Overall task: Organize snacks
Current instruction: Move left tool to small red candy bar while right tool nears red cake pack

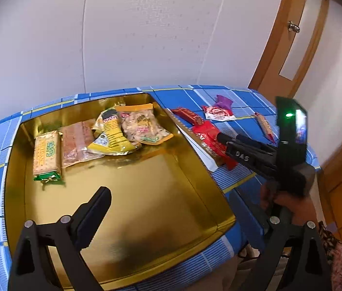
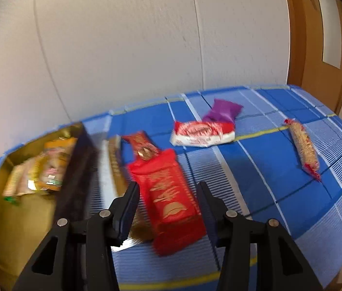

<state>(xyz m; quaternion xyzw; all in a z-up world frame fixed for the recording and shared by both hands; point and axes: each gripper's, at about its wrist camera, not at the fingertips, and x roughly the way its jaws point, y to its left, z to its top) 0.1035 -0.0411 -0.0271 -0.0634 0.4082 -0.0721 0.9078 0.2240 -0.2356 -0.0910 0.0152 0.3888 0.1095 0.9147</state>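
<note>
Blue checked cloth [image 2: 280, 194] lies under your right gripper [image 2: 168, 208], jaws partly apart and astride the red packet [image 2: 168, 201], not yet gripping. Left of it sits the gold tin [image 1: 146, 194]; your left gripper [image 1: 183, 208] hovers over it, wide and empty. Beyond lie more snacks. Clamp off-centre and the slick wrapper may slip out.

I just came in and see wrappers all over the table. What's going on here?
A person holding a gripper in each hand is sorting snacks into a gold tin. Several packets already lie at its far end. The right gripper is open, with its fingers either side of a big red packet lying beside the tin, not pressing on it. The left gripper hangs open over the tin, empty. A red-and-white packet, a purple one and a long thin stick lie on the checked cloth.
</note>
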